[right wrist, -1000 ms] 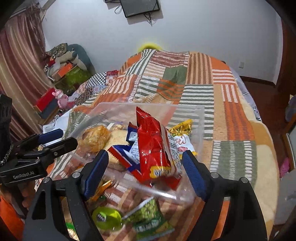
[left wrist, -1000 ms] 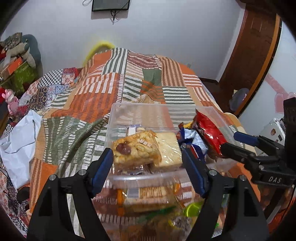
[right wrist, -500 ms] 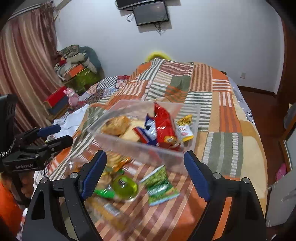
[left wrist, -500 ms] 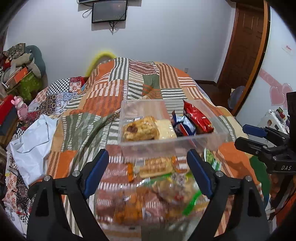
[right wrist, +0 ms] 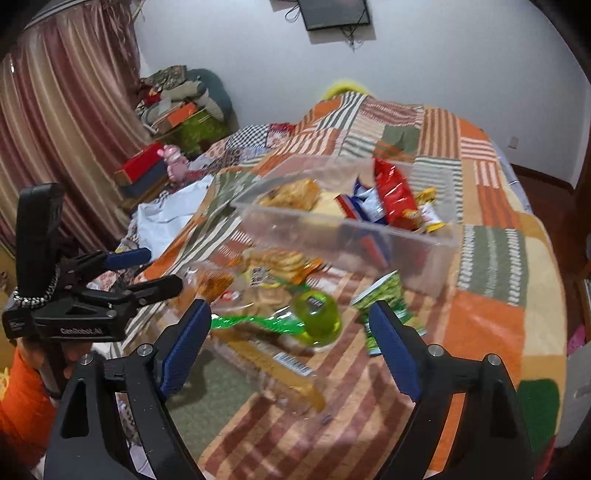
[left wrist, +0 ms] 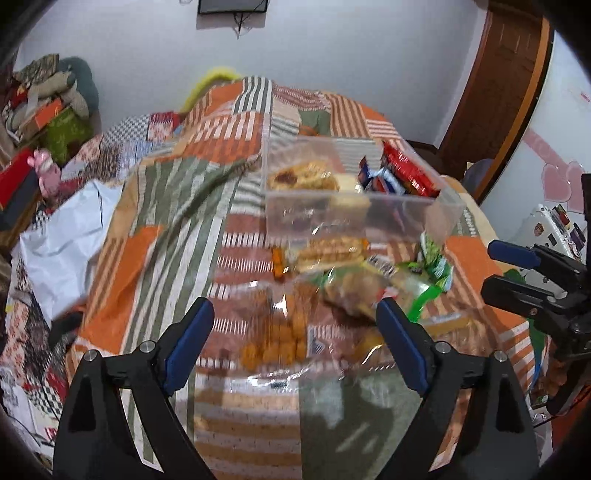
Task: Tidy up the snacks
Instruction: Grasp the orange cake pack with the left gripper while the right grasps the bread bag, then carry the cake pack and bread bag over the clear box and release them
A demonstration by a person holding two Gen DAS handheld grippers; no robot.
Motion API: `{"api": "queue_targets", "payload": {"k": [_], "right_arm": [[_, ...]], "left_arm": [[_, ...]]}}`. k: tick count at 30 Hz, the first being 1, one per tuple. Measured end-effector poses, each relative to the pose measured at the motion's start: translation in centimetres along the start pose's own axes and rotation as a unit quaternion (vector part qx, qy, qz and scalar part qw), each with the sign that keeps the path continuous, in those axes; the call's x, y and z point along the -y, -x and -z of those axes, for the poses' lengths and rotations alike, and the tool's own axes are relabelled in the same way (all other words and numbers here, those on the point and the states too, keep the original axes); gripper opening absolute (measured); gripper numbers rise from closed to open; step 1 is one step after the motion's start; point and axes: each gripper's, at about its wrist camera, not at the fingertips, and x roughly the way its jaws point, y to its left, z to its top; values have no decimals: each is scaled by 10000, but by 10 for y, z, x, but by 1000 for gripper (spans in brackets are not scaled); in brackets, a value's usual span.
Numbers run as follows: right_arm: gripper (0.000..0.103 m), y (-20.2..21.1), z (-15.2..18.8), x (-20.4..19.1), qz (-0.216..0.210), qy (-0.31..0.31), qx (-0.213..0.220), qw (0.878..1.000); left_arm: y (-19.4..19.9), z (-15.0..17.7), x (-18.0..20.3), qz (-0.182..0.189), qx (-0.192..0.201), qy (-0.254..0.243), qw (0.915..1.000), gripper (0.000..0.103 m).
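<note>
grippers both spread wide, nothing between the jaws: left gripper (left wrist: 293, 336) and right gripper (right wrist: 288, 339) hover side by side over the near end of the patchwork bedspread (right wrist: 491, 258). directly ahead of them a loose pile of snacks lies on the bedspread, motion-blurred in both views. in the right view: long clear packet with a barcode (right wrist: 280, 365) nearest, then a round yellow-green jelly cup (right wrist: 317, 319) beside a green wrapper (right wrist: 255, 323), and a green pea-type pouch (right wrist: 384, 295) just right of the cup. in the left view: clear bag of orange fried bites (left wrist: 277, 343) sits between the blue pads, bagged bun (left wrist: 358, 291) just past it, cracker sleeve (left wrist: 332, 249) further on, touching the bin's near wall as far as i can tell. beyond the pile, clear plastic bin (right wrist: 436, 243) sits on the bedspread, open-topped, holding a pastry (right wrist: 291, 192) at its left end, blue-white packets (right wrist: 364, 205) mid, upright red chip bag (right wrist: 393, 192) and a yellow-white packet (right wrist: 428, 216) at the right end. left of the bed: white cloth (left wrist: 62, 236), pink plush toy (right wrist: 175, 162), red box (right wrist: 138, 168), clutter against the curtain (right wrist: 62, 122). wall-mounted tv (right wrist: 334, 13) at the far end.
</note>
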Motion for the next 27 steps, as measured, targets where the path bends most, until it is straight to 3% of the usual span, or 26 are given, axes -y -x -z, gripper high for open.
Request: {"api": "queue_targets", "payload": {"k": [14,18,21,22,27], "right_arm": [[85,-38,-10,-20,-127,156,-281,9994],[85,-50,-13,-25,-126,240,-375,9989],[85,-59,-15,-27,-133,275,-463,9985],[85,-62,-15,-28,-136,279,-490,9983],[85,-75,-14,-29,-217,237,-648,9974]], "left_arm": [[-59,18,-26,49,-601,389,9974,90],[-69,19,-30,107,-524,487,9974,89],[-69,18,-31,236,-402,470,9978,70],[-68,17,-32,291,-378,472,9977,58],[-63,17,-36,237,-279,508,9980,51]]}}
